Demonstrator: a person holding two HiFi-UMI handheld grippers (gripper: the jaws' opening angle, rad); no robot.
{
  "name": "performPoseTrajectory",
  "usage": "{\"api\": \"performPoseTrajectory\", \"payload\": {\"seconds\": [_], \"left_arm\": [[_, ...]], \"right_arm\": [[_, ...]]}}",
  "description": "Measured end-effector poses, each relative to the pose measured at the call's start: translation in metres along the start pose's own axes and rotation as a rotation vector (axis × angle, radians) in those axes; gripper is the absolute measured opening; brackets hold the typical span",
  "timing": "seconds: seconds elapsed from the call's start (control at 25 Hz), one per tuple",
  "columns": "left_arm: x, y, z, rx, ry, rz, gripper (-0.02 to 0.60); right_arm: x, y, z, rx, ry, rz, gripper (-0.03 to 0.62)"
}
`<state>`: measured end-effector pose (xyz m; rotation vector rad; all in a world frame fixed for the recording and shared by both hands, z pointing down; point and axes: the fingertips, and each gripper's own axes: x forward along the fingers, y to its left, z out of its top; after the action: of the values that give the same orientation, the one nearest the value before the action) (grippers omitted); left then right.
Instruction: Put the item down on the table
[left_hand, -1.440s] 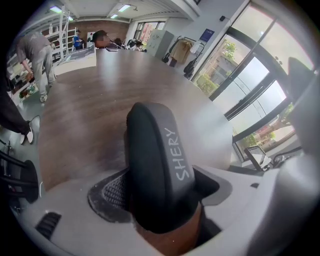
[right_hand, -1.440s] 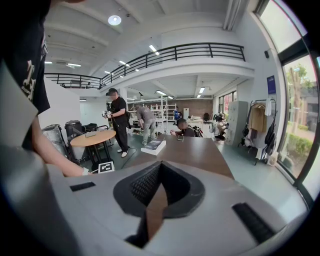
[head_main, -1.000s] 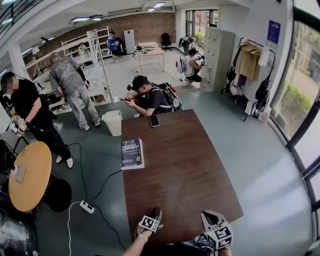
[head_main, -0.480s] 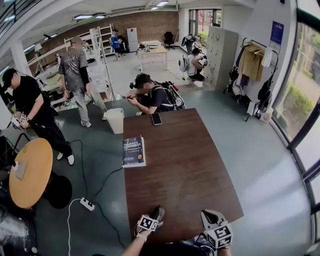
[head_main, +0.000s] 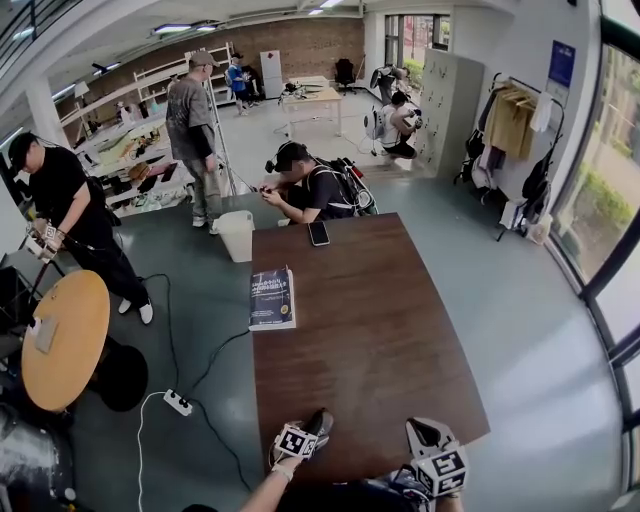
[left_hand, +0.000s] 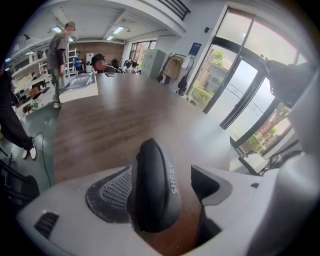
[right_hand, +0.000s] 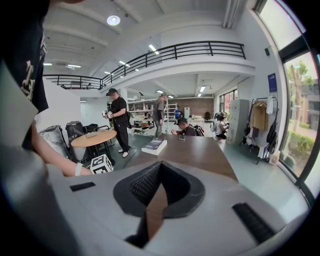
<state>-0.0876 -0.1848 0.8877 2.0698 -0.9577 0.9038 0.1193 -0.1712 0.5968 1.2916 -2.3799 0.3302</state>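
Here, left tool (left_hand: 167, 172) spread around mouse (left_hand: 151, 192) on brown table (left_hand: 125, 112); right tool (right_hand: 159, 167) pressed together.

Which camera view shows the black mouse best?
The left gripper view: the black mouse stands large between the open jaws, its white lettering visible. The head view gives only a small dark shape at the near edge of the table; the right gripper view does not show it.

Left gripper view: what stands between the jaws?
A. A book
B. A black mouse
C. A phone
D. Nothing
B: a black mouse marked SHERY stands between the jaws, while the book lies far off on the table.
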Motion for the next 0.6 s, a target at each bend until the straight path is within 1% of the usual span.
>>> {"api": "performPoseTrajectory", "payload": {"seconds": [0.16, 0.28, 0.4, 0.44, 0.56, 0.6], "left_arm": [[-0.022, 0.004, 0.02, -0.042, -0.081, 0.022, 0.365], [-0.044, 0.002, 0.042, -0.086, -0.154, 0.015, 0.364], [-0.069, 0.002, 0.066, -0.105, -0.229, 0.016, 0.364], [-0.077, 0.001, 0.074, -0.111, -0.259, 0.015, 0.341], [-0.106, -0.003, 0.099, -0.118, -0.361, 0.006, 0.244], [-0.116, -0.005, 0.107, -0.116, -0.402, 0.0, 0.2]], "right_arm": [[0.003, -0.001, 0.003, 0.004, -0.007, -0.007, -0.012], [0.006, 0.002, 0.008, -0.001, -0.008, -0.004, -0.012], [0.011, 0.01, 0.011, -0.009, -0.007, 0.021, -0.012], [0.013, 0.012, 0.01, -0.013, -0.009, 0.033, -0.012], [0.015, 0.014, 0.008, -0.019, -0.005, 0.043, -0.012], [0.015, 0.013, 0.005, -0.017, -0.004, 0.04, -0.012]]}}
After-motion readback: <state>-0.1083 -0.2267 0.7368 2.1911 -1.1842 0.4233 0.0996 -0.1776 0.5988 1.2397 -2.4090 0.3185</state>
